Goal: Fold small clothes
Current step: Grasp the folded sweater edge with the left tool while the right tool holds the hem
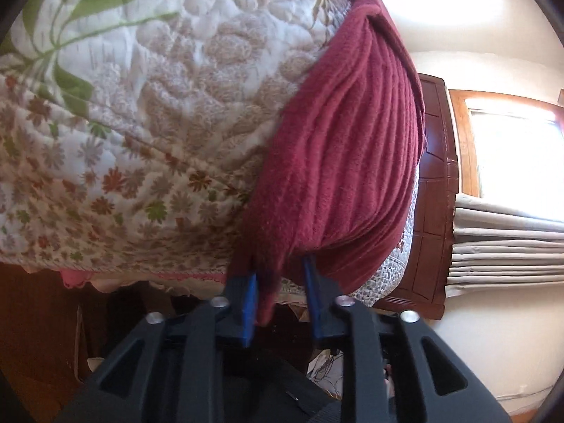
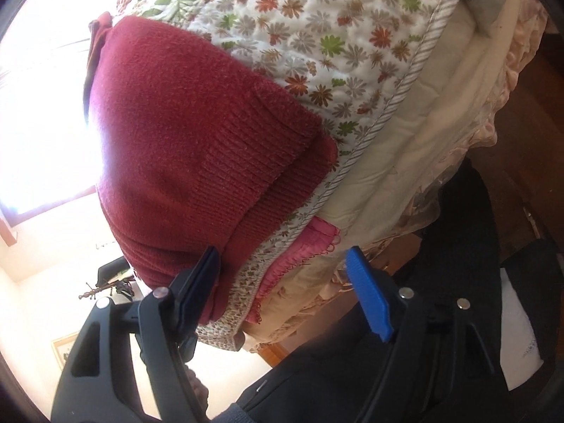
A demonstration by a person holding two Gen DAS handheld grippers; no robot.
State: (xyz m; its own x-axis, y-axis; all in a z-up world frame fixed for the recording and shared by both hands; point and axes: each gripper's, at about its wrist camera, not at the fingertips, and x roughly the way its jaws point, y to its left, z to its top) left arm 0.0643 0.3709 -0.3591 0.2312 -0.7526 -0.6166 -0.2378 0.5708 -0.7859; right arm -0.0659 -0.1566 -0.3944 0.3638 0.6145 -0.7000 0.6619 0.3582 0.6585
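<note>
Black gripper frames fill the near edge of both wrist views, blue pads on the fingers. Left gripper: jaws spread, a hanging fold of the maroon knit garment drops into the gap between the pads, brushing the left pad; the right pad sits apart from that fold, against the draped cloth further right. Not pinching. Garment rises ahead of the fingers in long vertical pleats, lifted off the floral quilt, which spreads ahead and to the left of the tool. Dark wooden headboard and pleated beige curtain lie to the right, under a bright window.

Right gripper: jaws wide apart. Left finger touches the garment's ribbed hem edge; right pad is clear of the cloth. Garment bulges ahead and left of the tool, over the quilt's corded edge. Pink trim and beige bed skirt sit between and beyond the fingers. Dark fabric, unclear what, lower right.
</note>
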